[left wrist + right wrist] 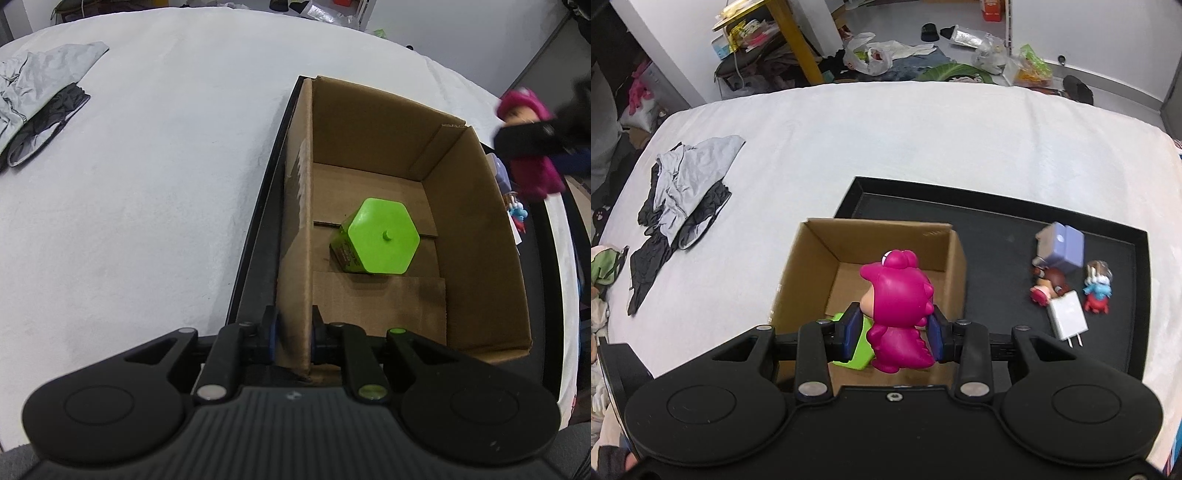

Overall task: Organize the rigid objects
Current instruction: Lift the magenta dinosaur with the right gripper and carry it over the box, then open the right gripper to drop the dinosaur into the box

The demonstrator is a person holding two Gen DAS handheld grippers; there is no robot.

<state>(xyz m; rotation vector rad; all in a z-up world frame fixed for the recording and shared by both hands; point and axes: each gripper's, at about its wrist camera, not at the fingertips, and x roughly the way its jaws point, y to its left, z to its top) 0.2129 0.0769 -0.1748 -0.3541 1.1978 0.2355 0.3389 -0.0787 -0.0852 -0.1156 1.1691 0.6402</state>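
White bedsheet (886,140) underneath everything. Black tray (997,229) near its front edge; cardboard box (879,236) stands in the tray's left end. My left gripper (293,334) is clamped on the box's near-left wall, one pad either side. Green hexagonal block (380,240) lies on the box floor, about centre. My right gripper (892,334) grasps the magenta dinosuit figurine (899,295), held above the open box. Purple cube (1060,247), white charger (1067,317), two small figurines at the tray's right end.

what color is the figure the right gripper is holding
Magenta pink figure, clearest in the right wrist view.
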